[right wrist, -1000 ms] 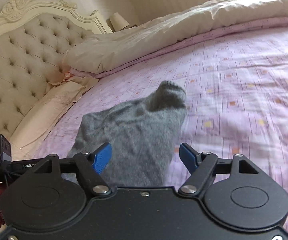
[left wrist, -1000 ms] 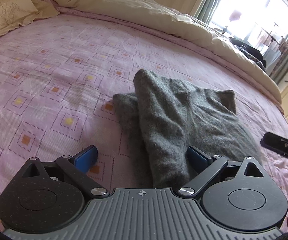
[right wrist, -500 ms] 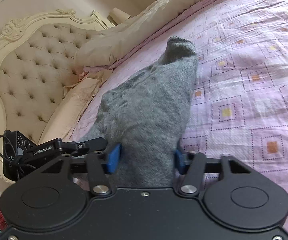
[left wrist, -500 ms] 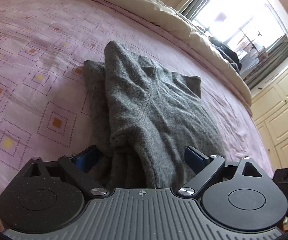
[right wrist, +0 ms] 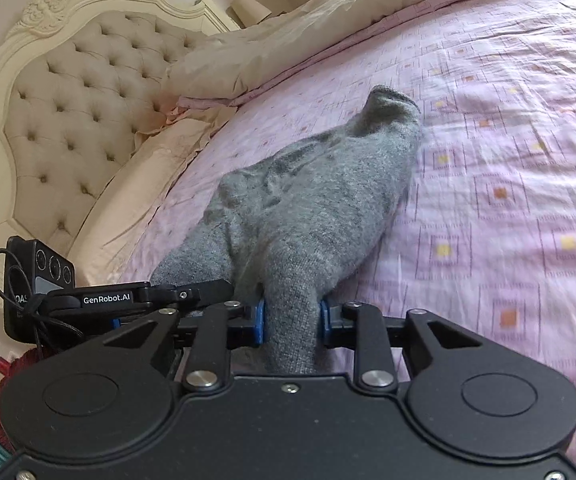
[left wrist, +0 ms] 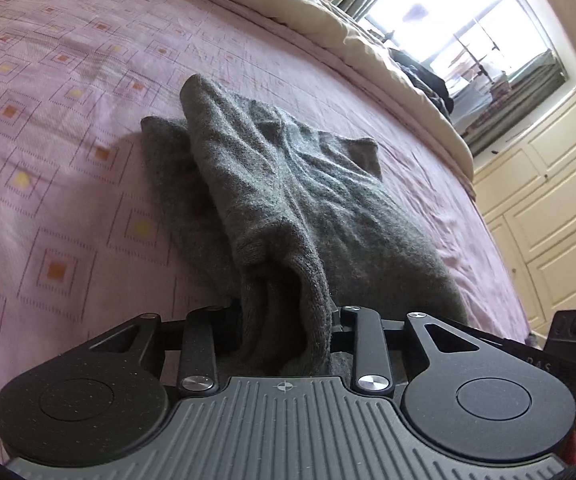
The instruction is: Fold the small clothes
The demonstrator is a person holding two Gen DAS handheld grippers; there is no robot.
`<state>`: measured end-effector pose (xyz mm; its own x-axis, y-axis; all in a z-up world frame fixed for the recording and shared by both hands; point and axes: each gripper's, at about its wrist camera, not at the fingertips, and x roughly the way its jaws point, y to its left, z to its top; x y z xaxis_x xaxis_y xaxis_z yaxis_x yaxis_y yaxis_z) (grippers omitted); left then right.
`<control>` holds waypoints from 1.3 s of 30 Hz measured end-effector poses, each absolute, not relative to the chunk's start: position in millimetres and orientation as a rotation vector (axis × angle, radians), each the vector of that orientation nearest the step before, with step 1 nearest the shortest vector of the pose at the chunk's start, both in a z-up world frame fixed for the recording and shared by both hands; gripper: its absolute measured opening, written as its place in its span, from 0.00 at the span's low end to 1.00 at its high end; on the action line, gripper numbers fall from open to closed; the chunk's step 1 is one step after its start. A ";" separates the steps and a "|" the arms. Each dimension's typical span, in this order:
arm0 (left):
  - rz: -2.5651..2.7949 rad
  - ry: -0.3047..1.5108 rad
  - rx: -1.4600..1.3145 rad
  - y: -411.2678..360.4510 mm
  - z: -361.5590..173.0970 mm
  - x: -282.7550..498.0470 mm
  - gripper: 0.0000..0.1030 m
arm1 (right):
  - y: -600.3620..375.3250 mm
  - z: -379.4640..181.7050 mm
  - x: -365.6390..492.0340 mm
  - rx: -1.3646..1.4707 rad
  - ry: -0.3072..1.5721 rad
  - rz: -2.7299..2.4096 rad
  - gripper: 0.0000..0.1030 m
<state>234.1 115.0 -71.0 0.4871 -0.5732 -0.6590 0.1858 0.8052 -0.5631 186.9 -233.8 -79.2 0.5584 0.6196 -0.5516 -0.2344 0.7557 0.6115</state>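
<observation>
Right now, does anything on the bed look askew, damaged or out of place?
Nothing looks damaged or spilled. The grey knitted garment lies rumpled and unevenly doubled on the pink bedsheet, as expected mid-fold. The jaws have just been closing, and the left gripper and right gripper each pinch its near edge.

Blown-out window (left wrist: pixel 467 36) backlight; fisheye edges, slight blur.

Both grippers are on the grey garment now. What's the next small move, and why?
Probably lift both together and carry that near edge toward the far edge. The left gripper and right gripper have just closed on the grey garment, which lies rumpled on the bed.
</observation>
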 end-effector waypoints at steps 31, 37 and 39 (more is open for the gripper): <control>-0.398 0.593 0.034 97.2 -5.7 32.1 0.62 | -234.5 -54.0 33.6 0.308 0.657 0.362 0.66; -0.436 0.565 0.008 60.6 -11.1 85.3 0.65 | -231.8 -53.2 34.4 0.286 0.640 0.350 0.67; -0.441 0.563 0.007 52.2 -19.3 100.7 0.65 | -232.2 -53.9 34.9 0.278 0.644 0.347 0.67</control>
<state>100.7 52.2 -19.3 0.7552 -0.4022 -0.5175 0.4059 0.9070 -0.1126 34.9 -232.2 -53.9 0.7459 0.3975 -0.5344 -0.2273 0.9061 0.3567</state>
